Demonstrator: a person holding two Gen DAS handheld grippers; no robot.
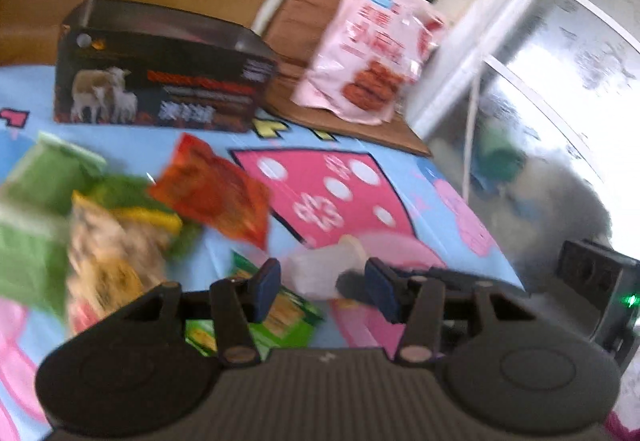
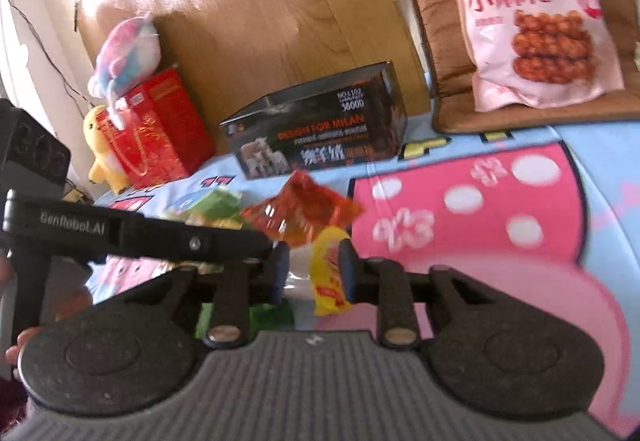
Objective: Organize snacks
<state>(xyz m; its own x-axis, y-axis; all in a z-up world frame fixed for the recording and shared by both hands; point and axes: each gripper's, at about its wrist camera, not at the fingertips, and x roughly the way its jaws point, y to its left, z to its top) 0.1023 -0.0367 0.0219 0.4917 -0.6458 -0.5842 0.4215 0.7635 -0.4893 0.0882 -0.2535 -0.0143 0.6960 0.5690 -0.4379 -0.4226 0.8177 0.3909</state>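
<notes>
Pink and blue bedding: my snacks lie on a cartoon-print bed cover [image 2: 500,201], soft and uneven under everything.
Right gripper: my right gripper [image 2: 313,269] is clamped on a yellow packet [image 2: 329,273], which stands upright between the pads with a bit of clear wrapper beside it.
Left gripper: my left gripper [image 1: 322,287] has its jaws apart, pressing on nothing; a pale translucent wrapper [image 1: 316,273] sits in the gap, and I cannot tell whether a pad touches it.
Loose pile: an orange packet [image 1: 212,197] lies near the middle of the cover, with green packets [image 1: 44,177] and a beige-and-yellow packet [image 1: 108,253] heaped to its left, and a green packet with yellow print [image 1: 280,321] just under my left fingers [image 1: 266,289].
Likely target: a dark open box [image 2: 320,137] stands at the back of the cover; I judge it the place for the snacks.
Large bag: a pink bag [image 2: 532,21] leans on a brown cushion [image 2: 432,53] behind the cover.
Risk, grip: I hold the yellow packet by a thin slick edge, so it could slide out if I swing.
Risk, crowding: both grippers sit close together, so they could knock each other or scatter the pile.
Risk, view: both views are blurred, so I could misjudge the box rim.
</notes>
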